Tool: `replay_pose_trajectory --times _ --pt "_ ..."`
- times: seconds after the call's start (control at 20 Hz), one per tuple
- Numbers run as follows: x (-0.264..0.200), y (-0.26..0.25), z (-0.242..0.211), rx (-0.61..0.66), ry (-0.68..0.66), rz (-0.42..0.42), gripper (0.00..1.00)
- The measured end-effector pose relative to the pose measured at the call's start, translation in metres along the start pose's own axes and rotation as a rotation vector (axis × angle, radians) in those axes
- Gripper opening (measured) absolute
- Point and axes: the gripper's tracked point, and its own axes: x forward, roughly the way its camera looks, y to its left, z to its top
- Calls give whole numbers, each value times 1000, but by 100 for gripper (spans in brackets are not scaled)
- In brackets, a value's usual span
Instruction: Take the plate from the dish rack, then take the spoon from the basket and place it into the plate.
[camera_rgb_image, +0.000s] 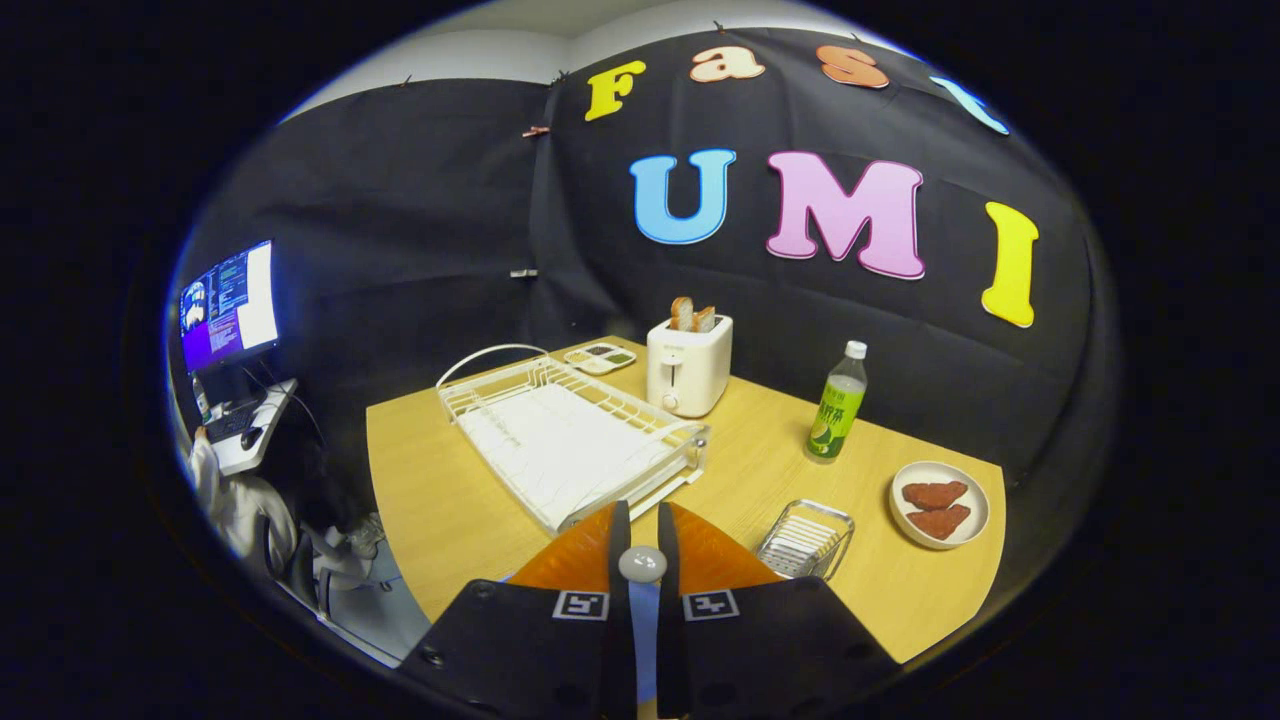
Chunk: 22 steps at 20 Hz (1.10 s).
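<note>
My gripper (643, 520) is over the near edge of the wooden table (450, 500), and its two orange-sided fingers (700, 550) stand almost together. A small grey rounded piece, apparently the end of the spoon (641, 563), is pinched between them. Blue shows through the narrow gap lower down, probably the plate (646, 625), mostly hidden under the fingers. Just ahead and to the left lies the white dish rack (570, 440), with nothing in it. The wire basket (805, 540) sits just right of the fingers and looks empty.
A white toaster (688, 365) with bread stands behind the rack, with a small divided tray (600, 357) beside it. A green bottle (835, 405) and a dish with two brown pieces (938, 505) are to the right. A monitor (228, 305) and a seated person (235, 500) are off the table's left.
</note>
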Motion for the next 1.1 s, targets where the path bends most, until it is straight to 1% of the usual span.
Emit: replay_pose_trajectory --times 0.25,0.3,0.4,0.6,0.8,0.9,1.0,1.1 --pt "15 16 -51 -6 100 12 12" --pt "19 18 -49 -14 76 7 12" --pt "18 24 -49 -47 72 17 13" --pt "13 37 -65 -84 128 19 16" --pt "3 43 -87 -25 225 -10 20" --pt "1 46 -95 46 269 -26 24" --pt "-1 46 -97 115 305 -67 23" --pt "-2 41 -84 186 292 -133 46"
